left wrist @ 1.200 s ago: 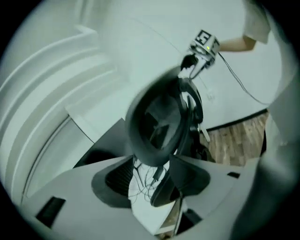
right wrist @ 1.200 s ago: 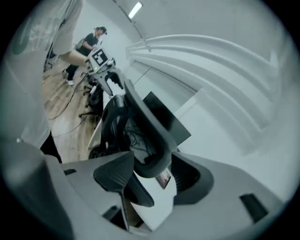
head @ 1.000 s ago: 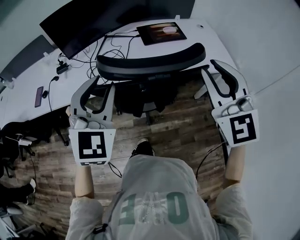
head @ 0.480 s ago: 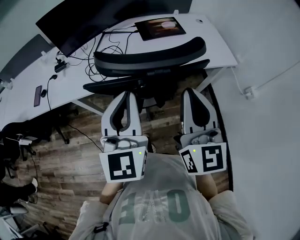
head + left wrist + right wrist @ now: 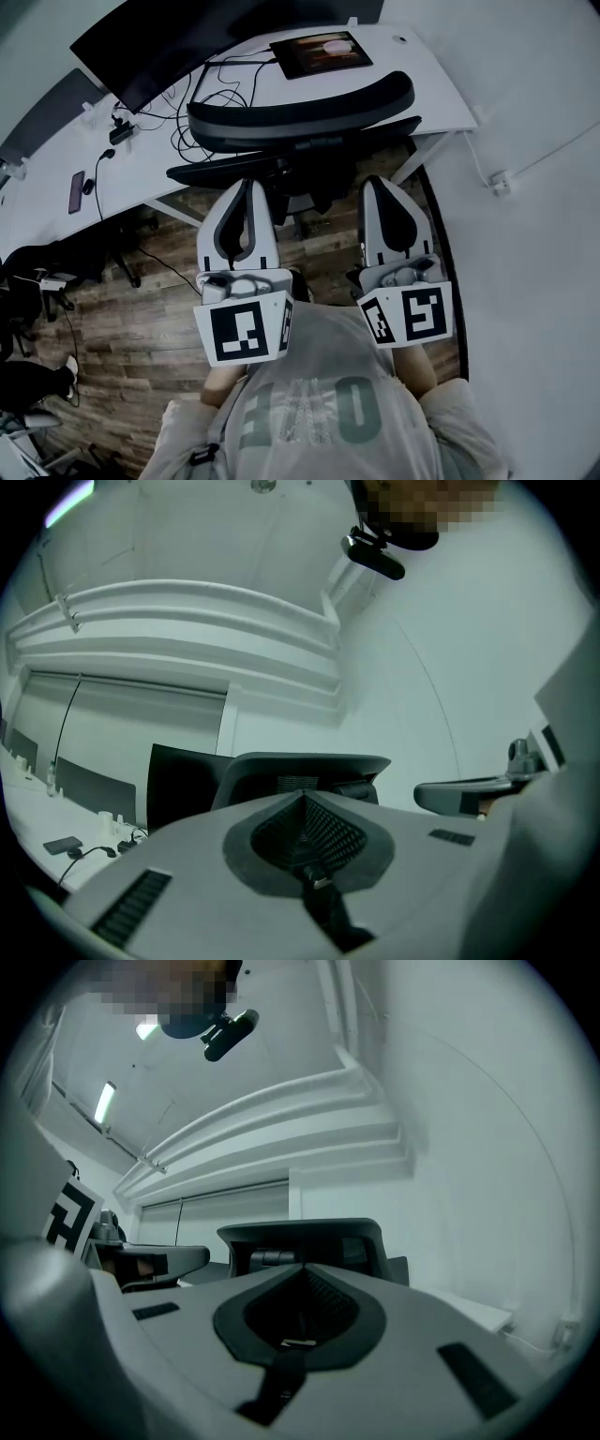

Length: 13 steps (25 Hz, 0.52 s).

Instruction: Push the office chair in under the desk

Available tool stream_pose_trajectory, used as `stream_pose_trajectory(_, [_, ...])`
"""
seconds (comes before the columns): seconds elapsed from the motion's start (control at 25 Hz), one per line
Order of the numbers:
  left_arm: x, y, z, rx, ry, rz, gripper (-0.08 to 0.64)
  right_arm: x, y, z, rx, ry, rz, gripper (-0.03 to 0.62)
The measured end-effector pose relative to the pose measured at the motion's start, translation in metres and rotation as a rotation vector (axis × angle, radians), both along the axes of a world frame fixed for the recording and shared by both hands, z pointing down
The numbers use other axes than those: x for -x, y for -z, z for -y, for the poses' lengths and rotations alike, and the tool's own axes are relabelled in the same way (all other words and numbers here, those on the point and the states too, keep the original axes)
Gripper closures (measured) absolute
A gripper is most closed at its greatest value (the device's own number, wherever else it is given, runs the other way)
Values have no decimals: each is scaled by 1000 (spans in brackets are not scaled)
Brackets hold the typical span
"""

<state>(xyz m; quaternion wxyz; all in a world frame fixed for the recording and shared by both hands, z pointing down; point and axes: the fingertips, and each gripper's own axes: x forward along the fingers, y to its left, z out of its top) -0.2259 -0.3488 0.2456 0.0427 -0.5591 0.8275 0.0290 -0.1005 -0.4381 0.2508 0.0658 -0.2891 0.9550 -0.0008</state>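
1. Head view. The black office chair (image 5: 300, 111), with its curved backrest, stands straight ahead of both tools. The long axis of the backrest runs crosswise to them, and its top overlaps the edge of the white desk (image 5: 427, 70). The chair's seat appears already tucked beneath. The left gripper (image 5: 247, 186) and right gripper (image 5: 380, 181) point at the chair side by side, about equally near. Contact cannot be judged here.
2. Left gripper view. The left gripper (image 5: 305, 803) has its jaws pressed fully together, holding nothing. The chair back (image 5: 300, 766) rises beyond the tips, apparently apart from them.
3. Right gripper view. The right gripper (image 5: 305, 1274) is likewise clamped together and empty, with the chair back (image 5: 300, 1237) dead ahead. Any further push would probably run straight forward, square to the backrest.
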Motion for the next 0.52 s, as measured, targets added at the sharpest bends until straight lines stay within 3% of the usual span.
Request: stream_pose_trajectory(0.52, [-8,0,12,10,-7,21,545,13,-4,-7,-31,37,-31,572])
